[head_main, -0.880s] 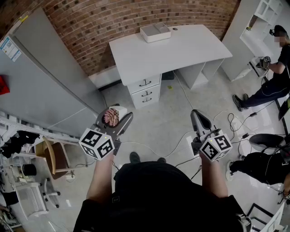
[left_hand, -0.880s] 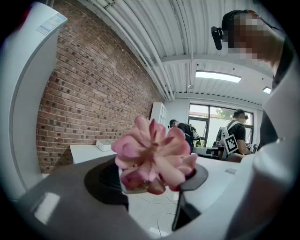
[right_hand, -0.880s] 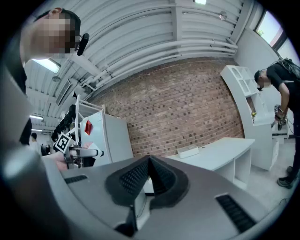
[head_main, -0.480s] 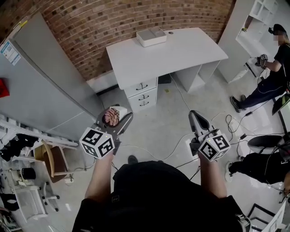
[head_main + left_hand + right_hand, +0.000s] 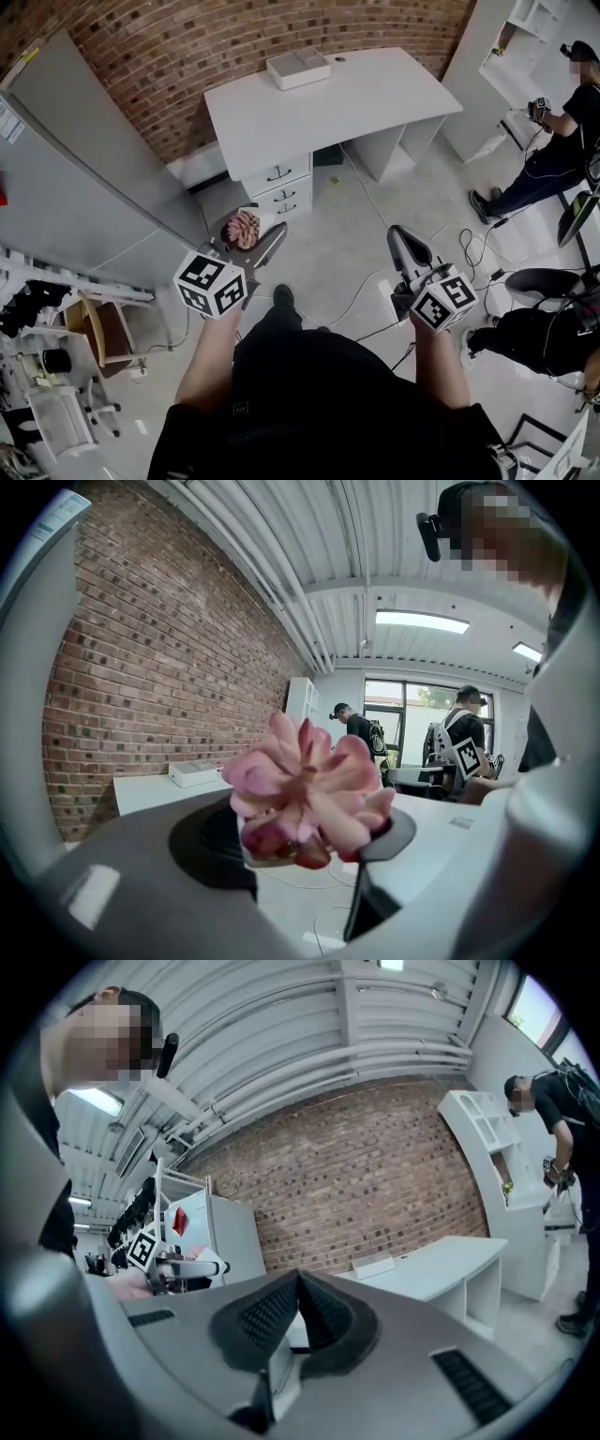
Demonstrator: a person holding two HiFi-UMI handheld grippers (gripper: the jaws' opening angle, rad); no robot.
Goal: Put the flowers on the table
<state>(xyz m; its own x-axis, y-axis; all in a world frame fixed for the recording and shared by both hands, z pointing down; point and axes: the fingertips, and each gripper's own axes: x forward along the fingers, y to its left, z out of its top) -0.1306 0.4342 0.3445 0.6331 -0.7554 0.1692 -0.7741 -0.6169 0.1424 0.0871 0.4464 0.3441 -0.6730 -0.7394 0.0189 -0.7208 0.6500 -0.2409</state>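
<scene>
A pink flower head (image 5: 243, 228) (image 5: 305, 794) sits between the jaws of my left gripper (image 5: 246, 232) (image 5: 305, 841), which is shut on it and held over the floor. The white desk (image 5: 375, 98) (image 5: 150, 791) (image 5: 441, 1269) stands ahead against the brick wall, about a step away. My right gripper (image 5: 405, 246) (image 5: 298, 1314) is carried at the same height on the right, its two pads pressed together with nothing between them.
A white box (image 5: 298, 67) lies on the desk's far left part. The desk has a drawer unit (image 5: 279, 187). Cables (image 5: 361, 291) trail over the floor. A grey cabinet (image 5: 84, 178) stands at left, white shelves (image 5: 525, 28) at right. Two people (image 5: 553, 159) are at the right.
The person has stepped forward and left; the desk now lies nearer and more to the right of the grippers. The left gripper still carries the flower, raised slightly.
</scene>
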